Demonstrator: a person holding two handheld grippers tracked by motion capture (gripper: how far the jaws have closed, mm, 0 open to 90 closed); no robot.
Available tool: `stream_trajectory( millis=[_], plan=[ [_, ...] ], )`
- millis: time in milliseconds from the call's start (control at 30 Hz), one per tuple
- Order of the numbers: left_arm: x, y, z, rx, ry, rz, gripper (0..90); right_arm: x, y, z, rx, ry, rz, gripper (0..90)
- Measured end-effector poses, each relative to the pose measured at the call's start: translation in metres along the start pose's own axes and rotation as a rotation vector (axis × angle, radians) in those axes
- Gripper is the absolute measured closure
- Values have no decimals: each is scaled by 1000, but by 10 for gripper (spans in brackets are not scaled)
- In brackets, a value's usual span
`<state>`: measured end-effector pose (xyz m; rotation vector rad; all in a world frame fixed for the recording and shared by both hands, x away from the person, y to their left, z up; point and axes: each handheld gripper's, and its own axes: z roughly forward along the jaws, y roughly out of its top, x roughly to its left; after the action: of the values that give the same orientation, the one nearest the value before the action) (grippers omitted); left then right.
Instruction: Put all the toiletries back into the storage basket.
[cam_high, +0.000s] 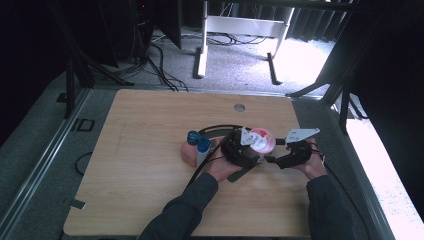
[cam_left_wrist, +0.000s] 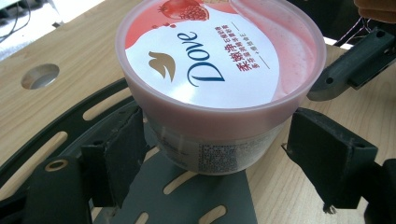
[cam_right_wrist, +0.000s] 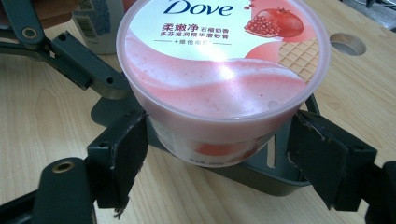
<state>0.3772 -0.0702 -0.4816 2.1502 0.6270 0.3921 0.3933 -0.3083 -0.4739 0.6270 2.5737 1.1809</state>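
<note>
Dove tub (cam_left_wrist: 219, 79) between both grippers' spread jaws, left gripper (cam_high: 243, 150) facing right gripper (cam_high: 280, 156)

Both forearms reach in from the table's near edge toward its middle. The left gripper (cam_high: 245, 150) and the right gripper (cam_high: 282, 155) face each other, almost meeting, each with jaws spread apart.
</note>
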Motion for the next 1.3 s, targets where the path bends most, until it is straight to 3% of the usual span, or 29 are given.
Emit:
stream_trajectory(
  millis=[267, 1300],
  plan=[
    [3, 0, 5, 1, 9, -6, 199, -6, 3, 4, 33, 1, -12, 206],
    [19, 1, 37, 22, 57, -63, 202, -34, -2, 26, 60, -9, 85, 224]
  ],
)
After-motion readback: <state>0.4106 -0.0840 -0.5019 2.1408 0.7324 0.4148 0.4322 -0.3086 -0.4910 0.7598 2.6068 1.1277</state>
